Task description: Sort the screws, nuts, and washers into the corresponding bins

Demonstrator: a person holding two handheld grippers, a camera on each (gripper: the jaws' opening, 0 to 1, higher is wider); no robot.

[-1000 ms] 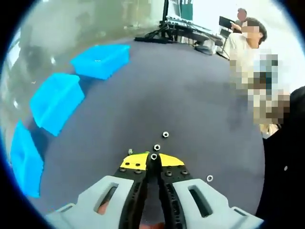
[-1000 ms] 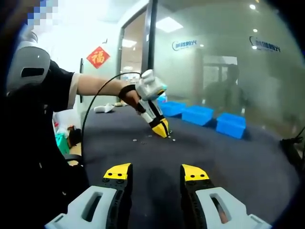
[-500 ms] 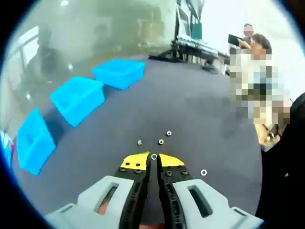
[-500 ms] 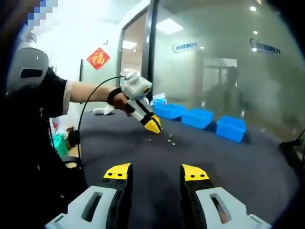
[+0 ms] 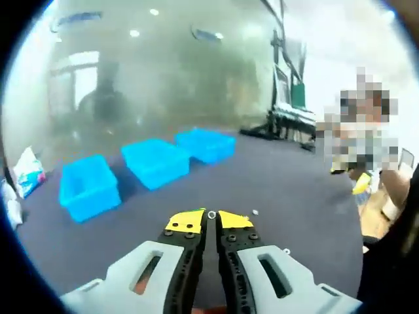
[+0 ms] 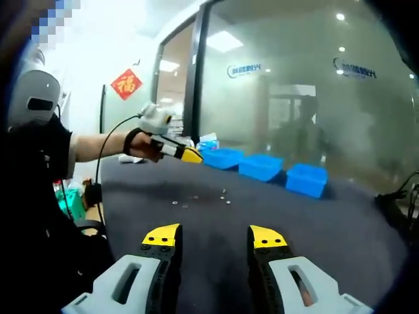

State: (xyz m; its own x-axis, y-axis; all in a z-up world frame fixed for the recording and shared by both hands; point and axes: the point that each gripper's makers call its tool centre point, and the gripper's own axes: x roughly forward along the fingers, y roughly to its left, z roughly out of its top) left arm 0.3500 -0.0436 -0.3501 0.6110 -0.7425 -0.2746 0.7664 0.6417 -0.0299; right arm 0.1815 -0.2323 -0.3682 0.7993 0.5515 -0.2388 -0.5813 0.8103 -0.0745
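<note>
Left tool (image 5: pixel 211 218) lifts off the table (image 5: pixel 275 190), pinching a nut (image 5: pixel 211 214) near three blue bins (image 5: pixel 154 161); right tool (image 6: pixel 215 237) sits spread.

The left gripper (image 5: pixel 211 218) has its yellow-tipped fingers (image 5: pixel 185 222) pressed together, pinching a small nut (image 5: pixel 211 214) at the tips. In the right gripper view it is held out level on an outstretched arm (image 6: pixel 98 144). The right gripper (image 6: pixel 215 237) has its fingers (image 6: pixel 162 236) spread wide apart, holding nothing.
</note>
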